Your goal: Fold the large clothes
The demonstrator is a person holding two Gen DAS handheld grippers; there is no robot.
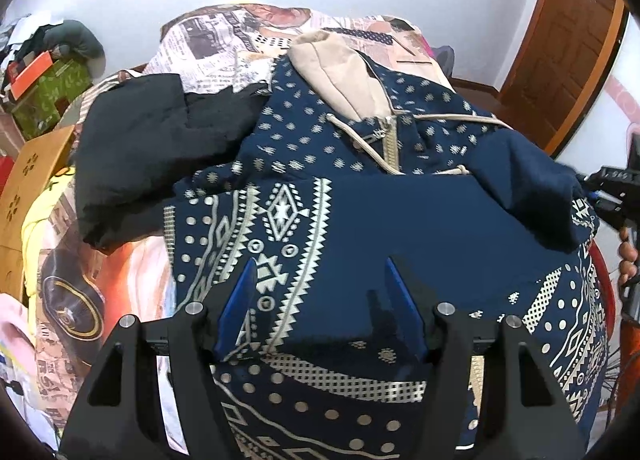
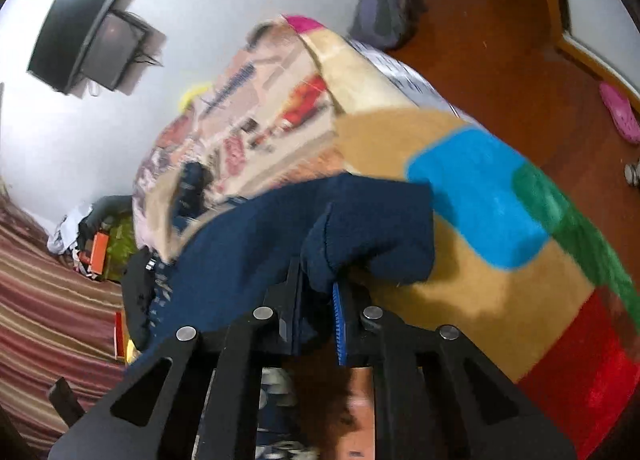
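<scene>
Spread across the bed [image 1: 132, 272], a navy patterned zip hoodie [image 1: 360, 220] lies front up, its beige-lined hood [image 1: 336, 72] toward the white wall and one plain navy sleeve [image 1: 528, 196] folded over the chest. Above its lower body the left tool [image 1: 320, 300] hovers with blue pads wide apart, gripping nothing. At the hoodie's right edge, the right tool [image 2: 320, 292] is clamped on the sleeve cuff [image 2: 360, 232] (cloth bunches between its jaws), lifted over a colour-block blanket [image 2: 480, 188]. A black garment [image 1: 152, 148] lies beside the hoodie on the newspaper-print bedspread [image 1: 216, 48].
</scene>
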